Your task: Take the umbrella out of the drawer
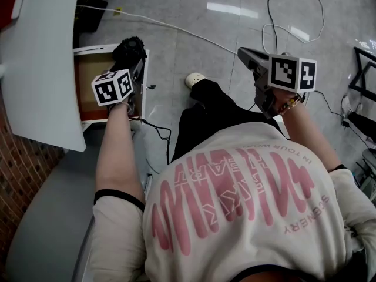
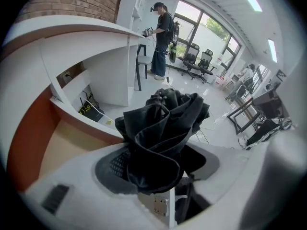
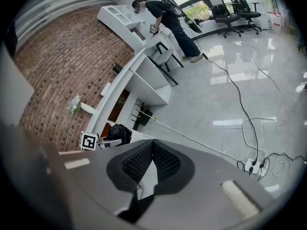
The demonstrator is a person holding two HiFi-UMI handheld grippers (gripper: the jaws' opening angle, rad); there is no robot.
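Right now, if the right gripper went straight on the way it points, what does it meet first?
Probably the floor: the right gripper, shut and empty, points down at it. A white cable crosses just past its tips, so it may touch that first; depth is unclear.

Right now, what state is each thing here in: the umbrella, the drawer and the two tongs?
umbrella: folded up, clamped in the left tongs, held above the drawer.
drawer: pulled open.
left tongs: shut on the umbrella.
right tongs: shut, holding nothing.
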